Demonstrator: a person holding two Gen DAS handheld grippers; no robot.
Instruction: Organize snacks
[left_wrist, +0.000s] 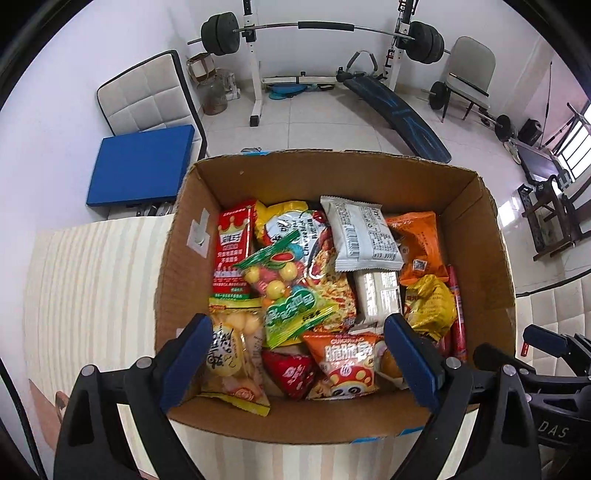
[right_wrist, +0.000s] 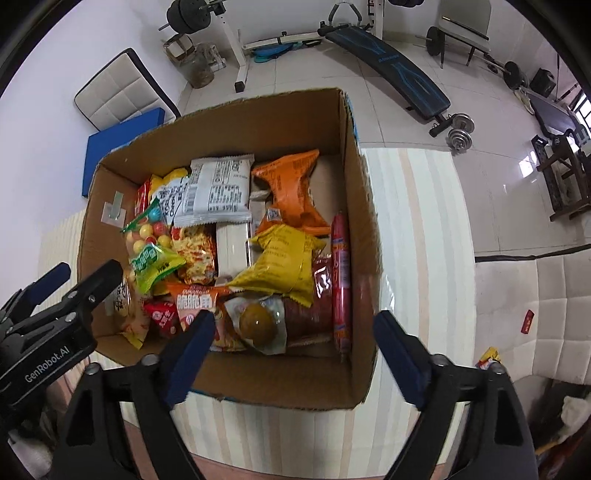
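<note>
Left tongs (left_wrist: 295, 354) and right tongs (right_wrist: 293, 350) both spread, empty, above cardboard box (left_wrist: 332, 173) packed with snacks. Picking not begun; next: choose 1 top packet, likely orange chip bag (left_wrist: 343, 360).

The left gripper (right_wrist: 62, 280) body reads "GenRobot.AI" in white. The right gripper (left_wrist: 517, 354) body shows the letters "DAS", the rest cut off. In the cardboard box (left_wrist: 332, 173), the noodle packet (left_wrist: 317, 254) carries the word "Cheese"; other packets bear Chinese print.
</note>
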